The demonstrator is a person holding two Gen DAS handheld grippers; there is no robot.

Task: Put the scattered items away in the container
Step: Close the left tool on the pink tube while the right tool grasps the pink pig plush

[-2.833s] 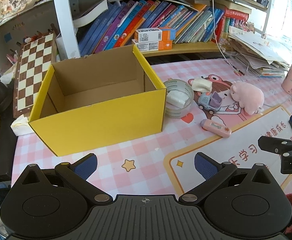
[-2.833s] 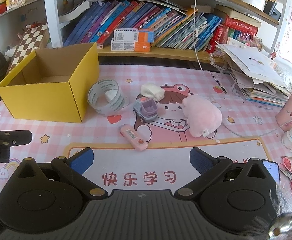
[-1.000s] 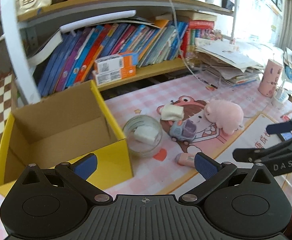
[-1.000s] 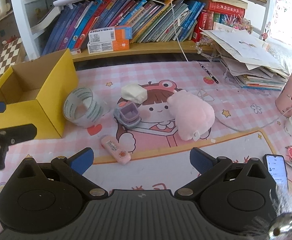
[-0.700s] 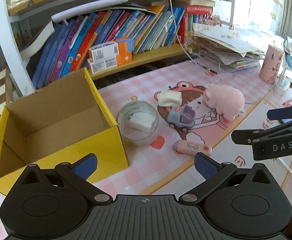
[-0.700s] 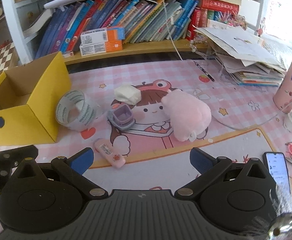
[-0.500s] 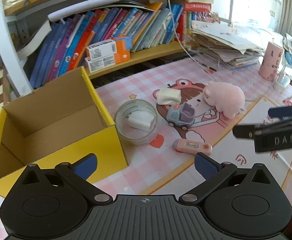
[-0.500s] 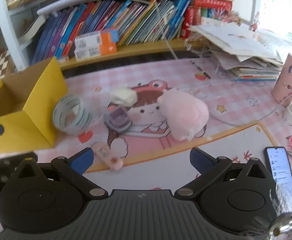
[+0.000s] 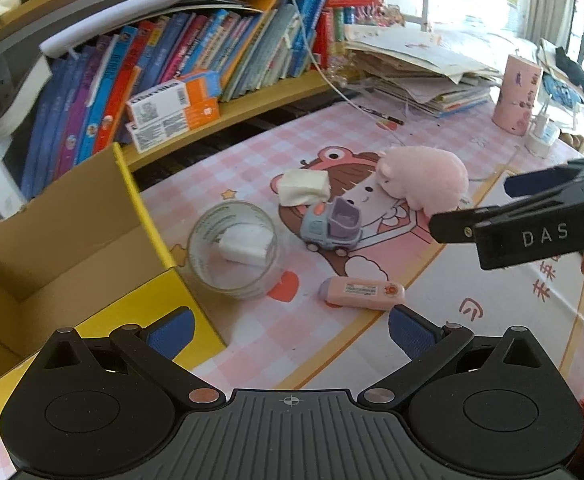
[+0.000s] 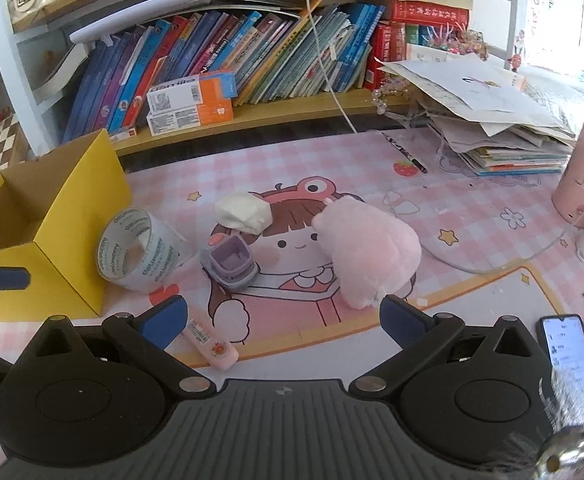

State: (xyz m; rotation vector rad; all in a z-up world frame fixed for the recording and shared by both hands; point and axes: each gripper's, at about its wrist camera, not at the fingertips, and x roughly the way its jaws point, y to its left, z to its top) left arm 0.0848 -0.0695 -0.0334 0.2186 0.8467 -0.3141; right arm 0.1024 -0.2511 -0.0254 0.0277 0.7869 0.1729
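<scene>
An open yellow cardboard box stands at the left, holding nothing I can see. Scattered on the pink desk mat: a clear tape roll, a white squishy block, a purple toy truck, a pink plush pig and a pink tube. My left gripper is open just short of the tube and the tape roll. My right gripper is open, low in front of the truck and plush.
Shelves of books and boxes line the back. A paper stack and pink cup sit at the right, a phone at the near right. A cable hangs down to the mat.
Both grippers have moved forward and lower toward the scattered items, which now look larger. The right gripper has slid further into the left wrist view. Both stay open.
</scene>
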